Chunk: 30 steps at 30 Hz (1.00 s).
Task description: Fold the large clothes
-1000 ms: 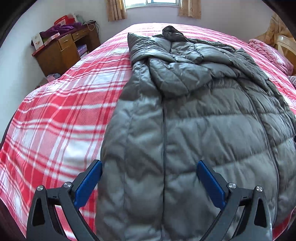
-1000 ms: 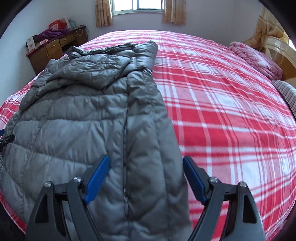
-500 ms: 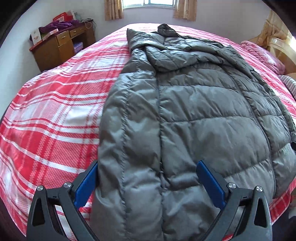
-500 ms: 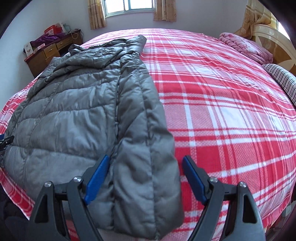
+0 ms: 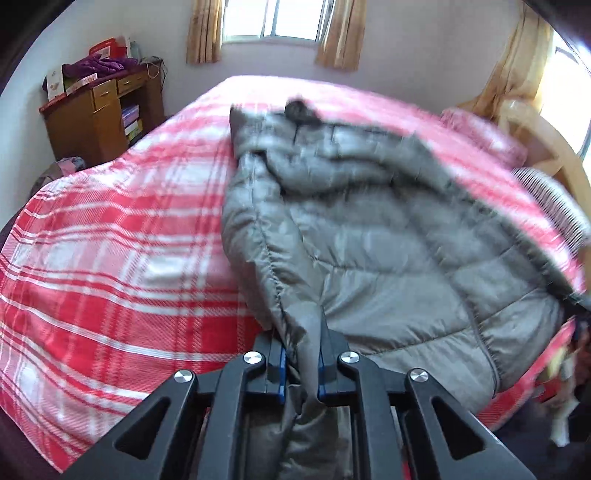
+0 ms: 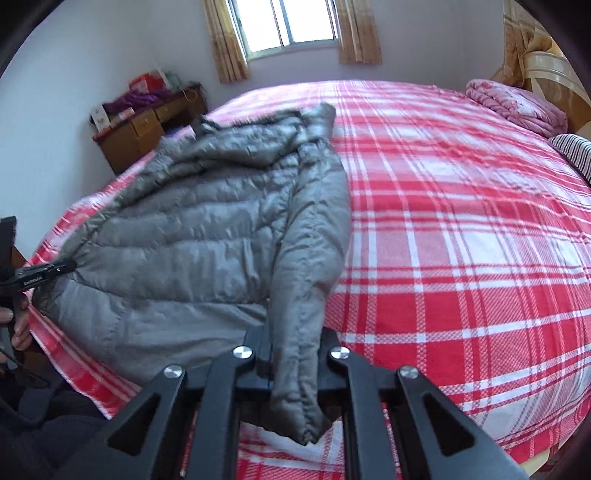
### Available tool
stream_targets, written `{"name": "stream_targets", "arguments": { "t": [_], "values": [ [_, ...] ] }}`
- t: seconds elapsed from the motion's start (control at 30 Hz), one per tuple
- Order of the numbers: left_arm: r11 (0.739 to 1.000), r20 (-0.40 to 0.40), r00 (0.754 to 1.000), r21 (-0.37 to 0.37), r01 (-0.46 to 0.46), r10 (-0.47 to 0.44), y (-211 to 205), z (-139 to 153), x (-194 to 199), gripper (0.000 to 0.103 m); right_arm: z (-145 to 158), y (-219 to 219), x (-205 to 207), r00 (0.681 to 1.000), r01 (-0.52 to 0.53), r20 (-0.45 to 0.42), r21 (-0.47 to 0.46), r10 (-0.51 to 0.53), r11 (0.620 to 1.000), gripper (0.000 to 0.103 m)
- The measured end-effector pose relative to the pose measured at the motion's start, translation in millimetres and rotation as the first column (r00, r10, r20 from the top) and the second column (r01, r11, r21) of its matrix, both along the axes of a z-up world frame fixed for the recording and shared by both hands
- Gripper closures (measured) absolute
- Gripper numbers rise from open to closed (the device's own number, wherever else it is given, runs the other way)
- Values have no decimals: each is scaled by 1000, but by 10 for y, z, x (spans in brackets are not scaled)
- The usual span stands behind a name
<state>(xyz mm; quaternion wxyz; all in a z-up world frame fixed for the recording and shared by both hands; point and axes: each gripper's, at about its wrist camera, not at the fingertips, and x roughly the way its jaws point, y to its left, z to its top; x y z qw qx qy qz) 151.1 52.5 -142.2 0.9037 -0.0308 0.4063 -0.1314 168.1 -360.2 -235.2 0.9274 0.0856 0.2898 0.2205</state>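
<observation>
A grey quilted down jacket (image 5: 369, 229) lies lengthwise on the red-and-white plaid bed (image 5: 110, 240), hood end toward the window. My left gripper (image 5: 301, 354) is shut on the jacket's near left hem corner, and the pinched fabric bunches between its blue pads. In the right wrist view the same jacket (image 6: 192, 236) lies left of centre. My right gripper (image 6: 295, 354) is shut on the near right hem corner, with a fold of fabric hanging from its jaws. The left gripper's tip (image 6: 55, 269) shows at that view's left edge, pinching the other corner.
A wooden desk (image 5: 99, 114) piled with clutter stands against the far left wall. A folded pink quilt (image 6: 517, 107) and a striped pillow (image 6: 572, 151) lie at the bed's right end by a wooden headboard (image 5: 546, 147). A curtained window (image 6: 291, 26) is behind the bed.
Both grippers went from wide open around the jacket's hem to shut on its near corners. Both have drawn back toward the bed's near edge, and the hem has lifted off the bedspread.
</observation>
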Motion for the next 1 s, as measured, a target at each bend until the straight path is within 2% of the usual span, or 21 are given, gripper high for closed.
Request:
{"name": "stream_targets", "arguments": {
  "t": [0.13, 0.27, 0.33, 0.4, 0.5, 0.67, 0.87, 0.9, 0.97, 1.0],
  "values": [
    [997, 123, 992, -74, 35, -26, 210, 629, -331, 93, 423, -131, -403, 994, -29, 104, 72, 21, 997, 91],
    [997, 228, 974, -76, 19, -2, 347, 1086, -550, 93, 890, -234, -834, 975, -47, 221, 114, 21, 992, 92],
    [997, 257, 966, -70, 16, 3, 339, 1184, -447, 93, 1083, -250, -966, 962, -51, 274, 135, 12, 990, 92],
    [999, 269, 963, -51, 3, 11, 312, 1200, -222, 93, 1243, -227, -931, 953, -43, 304, 150, -5, 988, 92],
    [998, 267, 963, -57, -9, 23, 297, 1180, 300, 93, 1361, -165, -615, 946, -16, 323, 145, -31, 989, 92],
    [995, 251, 967, -94, -22, 46, 261, 1111, 1041, 92, 1477, -112, 199, 955, 38, 282, 180, -88, 983, 92],
    [995, 236, 967, 7, -97, 93, 109, 901, 1710, 88, 1435, -31, 1011, 971, 87, 204, 181, -124, 980, 92],
    [994, 238, 966, 3, -110, 106, 132, 878, 1812, 86, 1409, -16, 1168, 973, 99, 189, 180, -133, 979, 92],
    [989, 228, 963, -8, -149, 147, 182, 832, 1963, 72, 1341, -15, 1425, 979, 110, 149, 185, -139, 977, 92],
    [980, 239, 951, 2, -201, 194, 218, 802, 2053, 51, 1304, -9, 1539, 981, 114, 132, 186, -140, 976, 92]
  ]
}}
